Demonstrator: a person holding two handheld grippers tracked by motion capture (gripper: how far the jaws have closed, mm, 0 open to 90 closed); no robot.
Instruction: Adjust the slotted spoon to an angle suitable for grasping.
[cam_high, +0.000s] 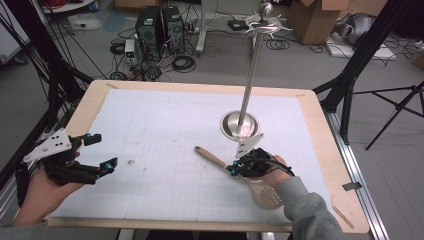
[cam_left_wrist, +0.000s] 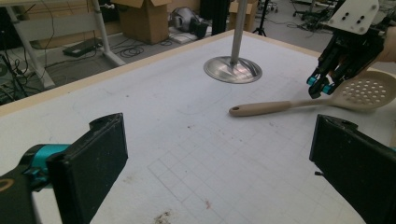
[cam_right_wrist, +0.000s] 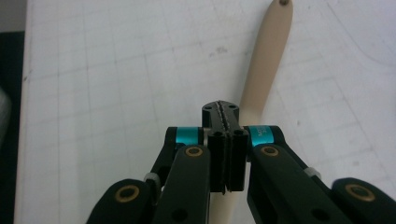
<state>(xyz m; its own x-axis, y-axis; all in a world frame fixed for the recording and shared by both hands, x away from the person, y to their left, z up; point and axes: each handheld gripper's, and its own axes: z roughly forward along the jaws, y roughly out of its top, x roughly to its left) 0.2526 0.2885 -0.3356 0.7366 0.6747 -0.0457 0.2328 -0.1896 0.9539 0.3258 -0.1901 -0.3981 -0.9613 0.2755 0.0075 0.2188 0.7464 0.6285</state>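
The right tool (cam_high: 234, 170), jaws together, hovers over the slotted spoon (cam_high: 240, 172) near the table's (cam_high: 320, 145) right edge; the left tool (cam_high: 100, 152), jaws apart, points level by the left edge.

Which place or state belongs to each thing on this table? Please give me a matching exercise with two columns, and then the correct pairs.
Things:
1. slotted spoon
2. metal stand
3. left gripper
4. right gripper

Places or states:
A. upright, on a round base, with hooks at the top
B. jaws pressed together, above the handle
C. flat on the white mat, pale beige, with a hole at the handle's end
D. jaws wide apart, with nothing between them

Pairs: 1-C, 2-A, 3-D, 4-B
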